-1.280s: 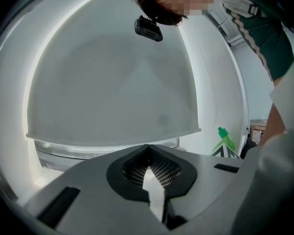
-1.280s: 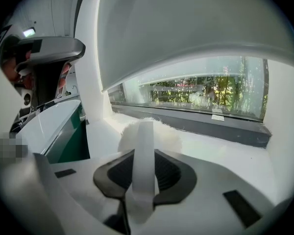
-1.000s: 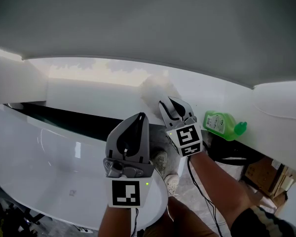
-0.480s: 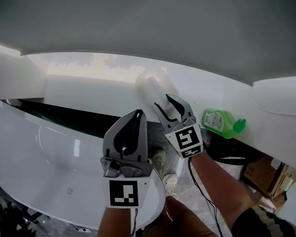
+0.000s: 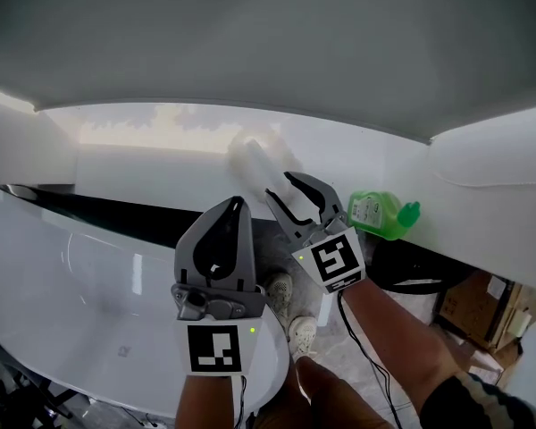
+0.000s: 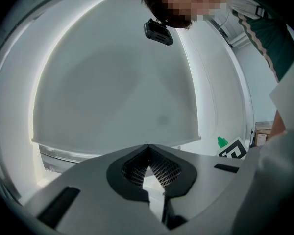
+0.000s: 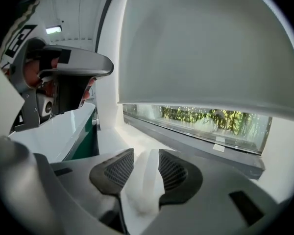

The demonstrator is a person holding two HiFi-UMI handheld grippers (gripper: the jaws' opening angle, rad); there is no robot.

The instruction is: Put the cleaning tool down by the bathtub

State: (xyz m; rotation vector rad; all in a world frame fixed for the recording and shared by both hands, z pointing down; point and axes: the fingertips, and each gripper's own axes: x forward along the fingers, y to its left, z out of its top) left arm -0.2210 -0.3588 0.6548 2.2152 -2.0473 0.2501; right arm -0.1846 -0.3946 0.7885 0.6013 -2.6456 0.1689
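Observation:
The cleaning tool [image 5: 253, 157], a white fluffy duster head, lies on the white ledge [image 5: 152, 175] beside the bathtub [image 5: 62, 275]. My right gripper [image 5: 281, 186] hovers just above and in front of it. Its jaws have just been opening and now stand wide apart. In the right gripper view the tool [image 7: 143, 190] shows through the gap of the right gripper [image 7: 146, 152], and the pads do not press on it. My left gripper [image 5: 235, 204] hangs over the tub rim, shut with nothing in it; its tips meet in the left gripper view [image 6: 148, 147].
A green bottle [image 5: 380, 214] lies on the ledge right of the tool. A dark cable loop [image 5: 411, 280] and a cardboard box [image 5: 469, 307] sit on the floor below. A low window [image 7: 210, 119] runs along the wall behind the ledge. The person's shoes [image 5: 290, 315] are beside the tub.
The right gripper's jaws have spread from around the tool and lifted away from it; the tool stays on the ledge. The left gripper rose slightly, still shut.

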